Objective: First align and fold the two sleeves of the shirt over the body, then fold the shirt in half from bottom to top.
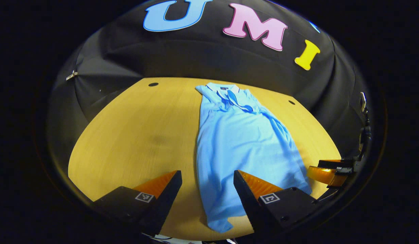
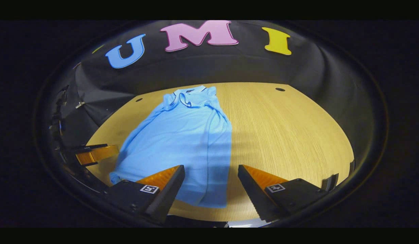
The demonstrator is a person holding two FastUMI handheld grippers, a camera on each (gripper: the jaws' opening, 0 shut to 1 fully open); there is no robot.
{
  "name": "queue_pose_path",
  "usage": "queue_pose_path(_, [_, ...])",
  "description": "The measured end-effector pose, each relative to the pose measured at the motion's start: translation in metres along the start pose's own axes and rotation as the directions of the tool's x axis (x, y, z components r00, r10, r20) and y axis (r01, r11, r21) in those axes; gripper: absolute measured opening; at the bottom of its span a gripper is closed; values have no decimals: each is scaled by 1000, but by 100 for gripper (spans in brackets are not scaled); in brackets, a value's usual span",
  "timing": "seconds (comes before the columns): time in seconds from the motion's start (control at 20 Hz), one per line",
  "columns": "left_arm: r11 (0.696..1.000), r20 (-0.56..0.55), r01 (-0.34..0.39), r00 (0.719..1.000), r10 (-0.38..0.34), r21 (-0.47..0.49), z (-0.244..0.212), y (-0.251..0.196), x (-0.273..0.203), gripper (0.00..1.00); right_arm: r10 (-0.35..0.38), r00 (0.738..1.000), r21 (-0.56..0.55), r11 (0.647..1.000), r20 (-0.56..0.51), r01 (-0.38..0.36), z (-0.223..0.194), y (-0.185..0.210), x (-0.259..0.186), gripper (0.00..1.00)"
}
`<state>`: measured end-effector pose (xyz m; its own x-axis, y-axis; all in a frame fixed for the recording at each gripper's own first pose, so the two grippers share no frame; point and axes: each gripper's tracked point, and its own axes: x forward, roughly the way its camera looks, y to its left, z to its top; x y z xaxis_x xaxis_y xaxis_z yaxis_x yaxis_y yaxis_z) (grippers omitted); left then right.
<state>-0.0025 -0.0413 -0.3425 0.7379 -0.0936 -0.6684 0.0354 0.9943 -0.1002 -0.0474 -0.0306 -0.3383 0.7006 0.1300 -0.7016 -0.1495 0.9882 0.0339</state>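
The table (image 1: 128, 135) is the biggest thing in front of me, a pale wooden top with a curved near edge, backed all round by the black cloth wall (image 1: 202, 57) of the booth. Two small dark round holes (image 1: 153, 84) sit in the tabletop near the far edge, one to each side of the shirt, well apart from it.

The shirt (image 1: 243, 142) lies flat on the table, light blue, collar at the far end and hem toward me. It looks narrow, with both sleeves already lying folded in over the body; the fold lines run down its long sides. In the right gripper view the same shirt (image 2: 182, 139) lies left of centre, and a shadow falls across its lower half. The hem corner nearest me curls a little over the table edge in the left gripper view.

My left gripper (image 1: 207, 184) hangs above the shirt's left hem edge, fingers wide apart and holding nothing. My right gripper (image 2: 211, 179) hovers over the shirt's right hem corner, also spread wide and empty. Each gripper also shows at the edge of the other's view, low beside the shirt's hem. Nothing lies between either gripper and the cloth. A small metal clip (image 1: 72, 75) pins the wall cloth at the far left.
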Motion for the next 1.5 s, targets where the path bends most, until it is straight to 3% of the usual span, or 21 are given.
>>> queue_pose_path(0.5, [992,-79,-80,993,88,99,-56,-9,1,98,-65,995,-3,998,-73,65,-47,-4,-1,99])
queue_pose_path(0.55, [990,-75,-83,993,92,110,-56,-9,1,98,-67,997,-19,998,-43,66,-43,-2,-2,92])
queue_pose_path(0.7, [991,-75,-88,993,96,104,-56,-12,3,94,-56,997,-74,996,-50,53,-49,3,3,98])
queue_pose_path(0.75, [990,-77,-87,992,95,109,-56,-13,5,92,-56,997,-77,996,-44,53,-45,5,1,82])
queue_pose_path(0.8, [991,-83,-69,993,78,113,-56,-18,6,89,-49,997,-82,996,-52,44,-46,7,2,81])
queue_pose_path(0.85, [990,-83,-64,994,75,129,-55,-21,6,87,-43,998,-88,995,-49,39,-44,9,5,73])
queue_pose_path(0.95, [988,-92,-44,994,58,145,-55,-28,8,69,-34,997,-91,995,-64,28,-42,13,8,55])
queue_pose_path(1.0, [988,-97,-38,994,53,151,-56,-32,9,55,-30,997,-91,996,-71,23,-42,16,11,51])
queue_pose_path(1.05, [988,-102,-34,994,50,153,-55,-36,8,53,-27,997,-85,996,-76,21,-40,17,13,35])
queue_pose_path(1.1, [988,-104,-34,993,51,153,-56,-39,11,30,-27,997,-69,997,-78,22,-38,18,12,24])
queue_pose_path(1.15, [987,-105,-37,993,54,155,-55,-41,12,27,-26,996,-61,998,-82,21,-39,18,15,10])
queue_pose_path(1.3, [990,-99,-35,994,48,137,-53,-43,12,6,5,995,-92,996,-98,-14,-40,21,18,9])
queue_pose_path(1.35, [991,-102,-31,994,44,130,-52,-43,13,8,15,994,-96,995,-110,-25,-39,21,14,1])
queue_pose_path(1.4, [992,-110,-25,993,39,126,-53,-44,14,6,22,993,-88,996,-118,-33,-39,21,15,6])
queue_pose_path(1.5, [993,-130,-14,991,29,121,-52,-44,14,7,33,989,-90,995,-145,-46,-40,21,18,6])
